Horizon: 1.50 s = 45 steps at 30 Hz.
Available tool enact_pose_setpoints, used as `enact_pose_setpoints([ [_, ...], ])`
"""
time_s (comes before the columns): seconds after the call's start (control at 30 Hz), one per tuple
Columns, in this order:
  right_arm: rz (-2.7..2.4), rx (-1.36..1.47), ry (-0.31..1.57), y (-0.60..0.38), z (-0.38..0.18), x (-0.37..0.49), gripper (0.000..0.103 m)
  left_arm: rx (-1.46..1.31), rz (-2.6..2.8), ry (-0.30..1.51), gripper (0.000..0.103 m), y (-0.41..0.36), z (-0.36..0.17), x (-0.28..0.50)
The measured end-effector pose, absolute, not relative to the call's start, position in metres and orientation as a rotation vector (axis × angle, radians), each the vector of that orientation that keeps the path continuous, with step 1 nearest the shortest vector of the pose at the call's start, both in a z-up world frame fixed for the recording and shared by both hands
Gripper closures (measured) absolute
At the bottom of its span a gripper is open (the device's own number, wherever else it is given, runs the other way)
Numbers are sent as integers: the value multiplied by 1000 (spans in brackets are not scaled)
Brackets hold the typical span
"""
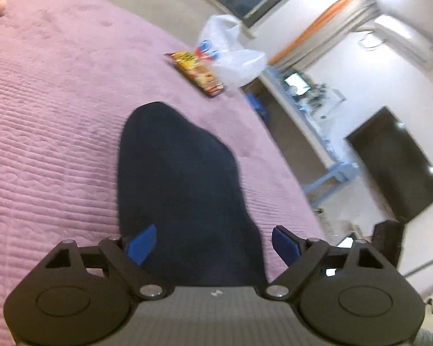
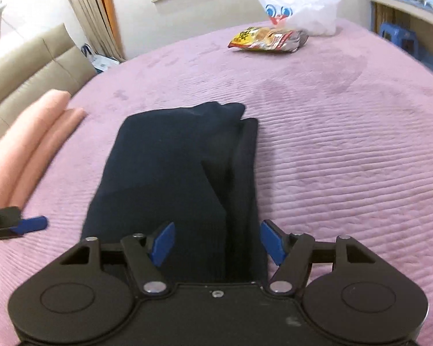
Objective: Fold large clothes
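Observation:
A dark navy garment [image 2: 176,178], folded into a long narrow stack, lies on the pink quilted bed [image 2: 346,150]. It also shows in the left wrist view [image 1: 182,190]. My right gripper [image 2: 216,242] is open above the garment's near end, its blue fingers on either side and nothing between them. My left gripper [image 1: 213,245] is open over the garment's near end too, jaws wide and empty. One of the left gripper's blue fingertips [image 2: 33,223] shows at the left edge of the right wrist view, beside the garment.
A snack bag [image 2: 268,39] and a white plastic bag [image 2: 300,8] lie at the bed's far side. Folded pink cloth [image 2: 34,141] lies left of the garment by a beige headboard [image 2: 29,66]. A desk [image 1: 311,121] and a dark TV [image 1: 395,161] stand beyond the bed's edge.

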State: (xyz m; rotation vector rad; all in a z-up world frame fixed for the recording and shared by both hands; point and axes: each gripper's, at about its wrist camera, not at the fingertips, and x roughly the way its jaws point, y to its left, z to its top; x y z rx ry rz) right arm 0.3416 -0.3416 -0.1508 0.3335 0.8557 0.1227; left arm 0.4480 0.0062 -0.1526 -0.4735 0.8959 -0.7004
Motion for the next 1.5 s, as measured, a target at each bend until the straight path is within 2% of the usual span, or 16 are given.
enact_pose_setpoints([
  [0.2,97,382,906,-340,-177,365,24,-465,-634,1019,15,-2,-186,483],
  [0.43,89,321,911,-337,-201,366,17,-481,-647,1108,15,-12,-224,498],
  [0.5,100,368,921,-344,-206,368,15,-491,-672,1130,14,-15,-234,501],
  [0.57,97,404,932,-351,-213,371,1,-529,-703,1154,11,-16,-245,505],
  [0.73,132,424,904,-353,-220,369,0,-623,-753,1160,6,-17,-266,514],
  [0.9,193,461,888,-349,-224,371,15,-582,-746,1144,3,-31,-266,516],
  [0.93,206,488,879,-351,-226,371,22,-586,-738,1140,3,-33,-265,516],
  [0.97,228,520,874,-353,-228,371,36,-589,-735,1133,3,-35,-265,516],
  [1.0,250,565,876,-356,-230,372,41,-587,-732,1120,5,-36,-264,516],
  [1.03,258,605,873,-358,-232,370,48,-577,-726,1102,15,-39,-262,515],
  [1.07,273,624,865,-358,-232,369,54,-551,-717,1074,20,-40,-259,512],
  [1.1,280,635,857,-358,-232,367,55,-529,-728,1043,34,-39,-254,508],
  [1.13,286,649,847,-357,-230,365,57,-500,-754,993,44,-38,-247,502],
  [1.17,291,656,834,-356,-228,363,59,-478,-768,957,46,-36,-240,497],
  [1.37,411,642,683,-338,-182,320,60,-518,-860,736,49,-6,-199,445],
  [1.5,470,632,607,-317,-141,265,60,-539,-876,638,49,27,-163,374],
])
